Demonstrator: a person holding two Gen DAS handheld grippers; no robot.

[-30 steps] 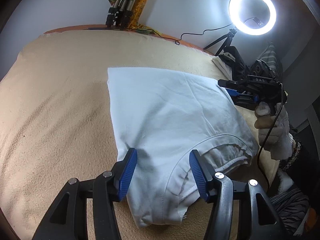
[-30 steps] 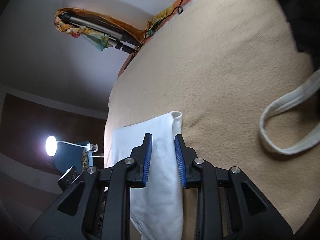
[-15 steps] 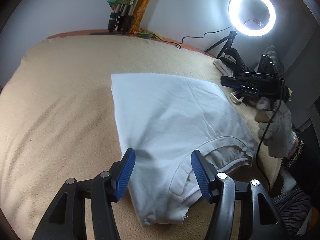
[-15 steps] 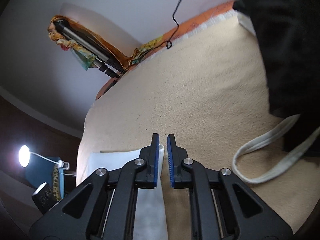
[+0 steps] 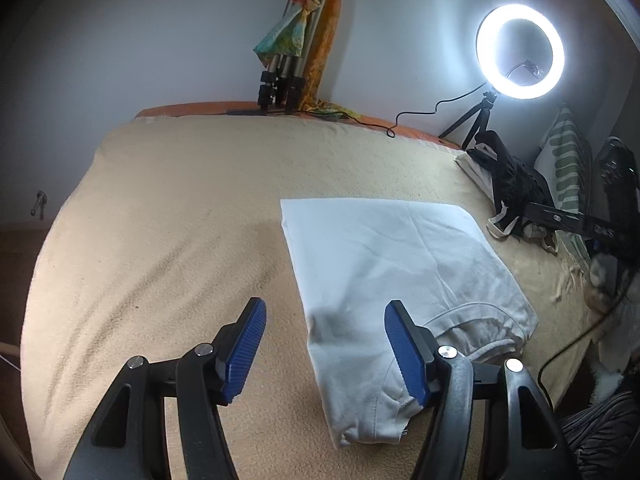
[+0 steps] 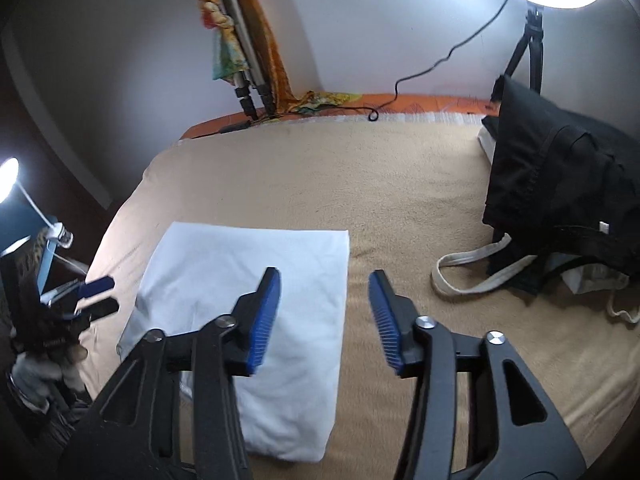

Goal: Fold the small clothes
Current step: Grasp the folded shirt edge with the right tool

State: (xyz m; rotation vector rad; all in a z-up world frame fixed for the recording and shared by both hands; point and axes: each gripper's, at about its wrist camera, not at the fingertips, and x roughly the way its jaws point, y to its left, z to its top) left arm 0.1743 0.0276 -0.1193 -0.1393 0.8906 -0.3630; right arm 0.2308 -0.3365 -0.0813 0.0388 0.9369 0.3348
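While the white garment (image 5: 404,280) is lying folded and flat on the beige blanket (image 5: 180,216), both claws are hanging above it with nothing between their blue pads. The left gripper (image 5: 324,350) is standing wide, its right pad over the garment's collar end and its left pad over bare blanket just beside the cloth's edge; most of the folded cloth is stretching away ahead of it and slightly to its right. The right gripper (image 6: 324,318) has just been opening and is now gaping wide and empty, its left pad over the garment (image 6: 256,300) and its right pad over blanket, so the cloth's straight side edge is running between the two. A black bag (image 6: 560,184) with cream straps is sitting well off to this claw's right. A ring light (image 5: 520,51) on a small tripod is glowing beyond the blanket, far ahead and to the right of the left claw.
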